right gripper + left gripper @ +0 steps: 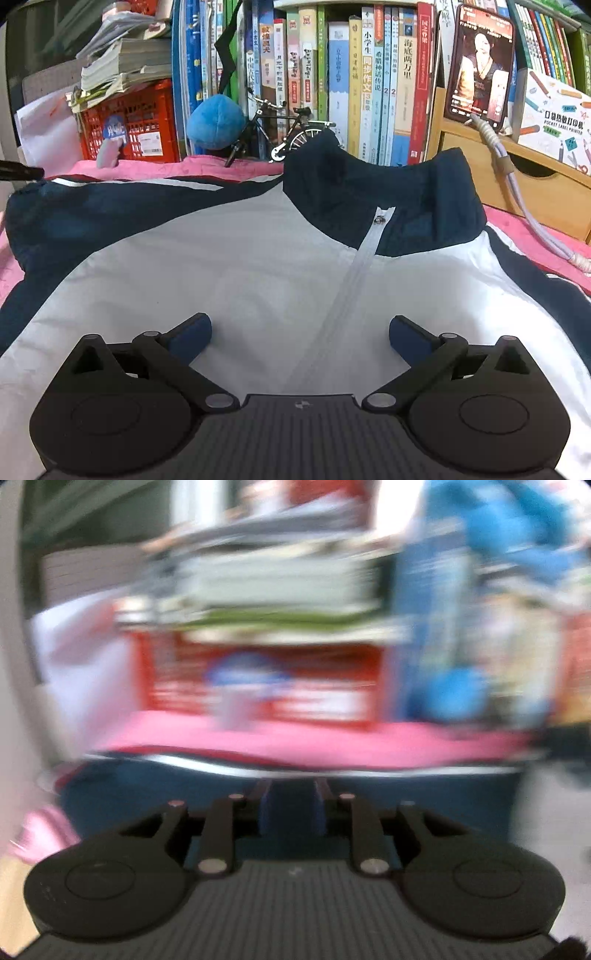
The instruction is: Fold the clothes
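Hovering R gripper (300, 338) over jacket (229, 266).

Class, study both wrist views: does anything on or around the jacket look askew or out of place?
The navy-and-white zip jacket lies slanted on the pink cloth: its white zipper runs diagonally and the navy collar stands up. A small black model bicycle sits oddly among the shelved books.
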{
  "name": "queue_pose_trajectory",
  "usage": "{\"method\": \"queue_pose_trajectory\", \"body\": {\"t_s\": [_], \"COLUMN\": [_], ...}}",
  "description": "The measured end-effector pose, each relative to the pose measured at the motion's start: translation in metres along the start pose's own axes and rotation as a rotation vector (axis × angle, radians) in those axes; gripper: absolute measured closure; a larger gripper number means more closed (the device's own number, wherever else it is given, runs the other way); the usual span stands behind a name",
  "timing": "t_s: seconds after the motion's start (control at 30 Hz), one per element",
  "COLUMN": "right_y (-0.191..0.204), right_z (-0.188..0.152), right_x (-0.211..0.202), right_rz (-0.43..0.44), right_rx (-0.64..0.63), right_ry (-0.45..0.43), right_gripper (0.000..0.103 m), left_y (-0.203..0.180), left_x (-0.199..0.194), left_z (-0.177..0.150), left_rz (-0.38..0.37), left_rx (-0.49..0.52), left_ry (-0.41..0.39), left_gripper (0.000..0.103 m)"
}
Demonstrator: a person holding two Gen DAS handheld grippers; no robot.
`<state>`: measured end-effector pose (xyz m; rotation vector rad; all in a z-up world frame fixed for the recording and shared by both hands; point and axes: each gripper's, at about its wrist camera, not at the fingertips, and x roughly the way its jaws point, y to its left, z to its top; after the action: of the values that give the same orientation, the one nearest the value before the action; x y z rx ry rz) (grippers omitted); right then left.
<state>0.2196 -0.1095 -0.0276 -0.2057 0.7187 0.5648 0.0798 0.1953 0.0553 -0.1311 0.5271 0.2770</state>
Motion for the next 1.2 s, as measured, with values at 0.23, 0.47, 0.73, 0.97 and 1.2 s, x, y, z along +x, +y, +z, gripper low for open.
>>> {"method": "queue_pose_trajectory", "body": {"t_s": [0.23,0.47,0.73,0.97,1.2], "right_y": [0.000,0.037,0.078,-0.023,-0.188], "right_z": [-0.014,-0.132,-0.237,-0.247,-0.237], "right_x": [-0.115,-0.251,-0.237,-0.251,-0.297], "right_rz": [0.011,-0.045,-0.115,-0.363,-0.424], "right_rx": [-0.015,-0.085,0.081,0.259,0.672], "right_ry": [-0.126,-0.354,-0.339,-0.278,-0.334], "right_gripper": [0.004,0.000,0.000,0.000,0.003], "left_y": [-0.114,-0.152,-0.135,-0.105,-0.092], "left_x": [-0.110,-0.153,-0.160,-0.177,-0.172], "left_z": [-0.071,-0.156,-0.209,-0.207,-0.161], "left_rz": [-0.387,-0.409,-0.242,-0.223,-0.218], "left_rx": [0.087,0.113,0.271,0.172,0.025], "left_ry": [-0.069,-0.084,-0.159,-0.091,-0.047], "left_gripper": [0.061,0.060,0.060,0.059,0.056]}}
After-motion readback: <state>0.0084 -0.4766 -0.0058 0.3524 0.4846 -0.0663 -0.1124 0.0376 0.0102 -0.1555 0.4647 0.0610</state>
